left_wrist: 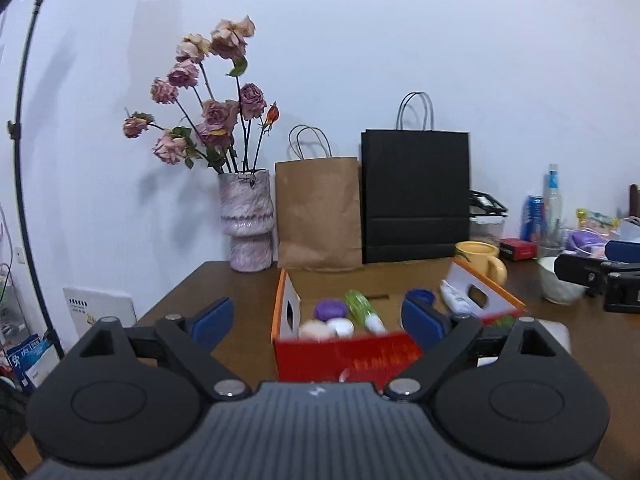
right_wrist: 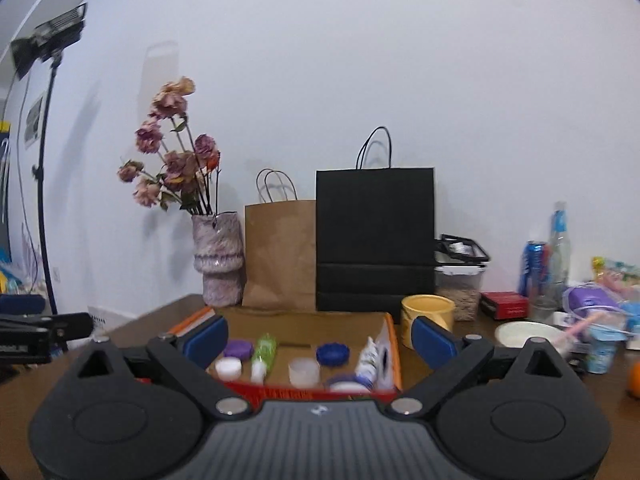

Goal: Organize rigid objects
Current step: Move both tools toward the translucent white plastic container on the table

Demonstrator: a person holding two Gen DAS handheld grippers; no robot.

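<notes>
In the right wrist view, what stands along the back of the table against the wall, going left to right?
Vase of dried roses → brown paper bag → black paper bag → clear lidded container → red box → blue can → clear bottle.

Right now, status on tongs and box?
Left tongs open, empty. Right tongs open, empty. Cardboard box ahead, small items inside. Yellow mug beside it.
</notes>
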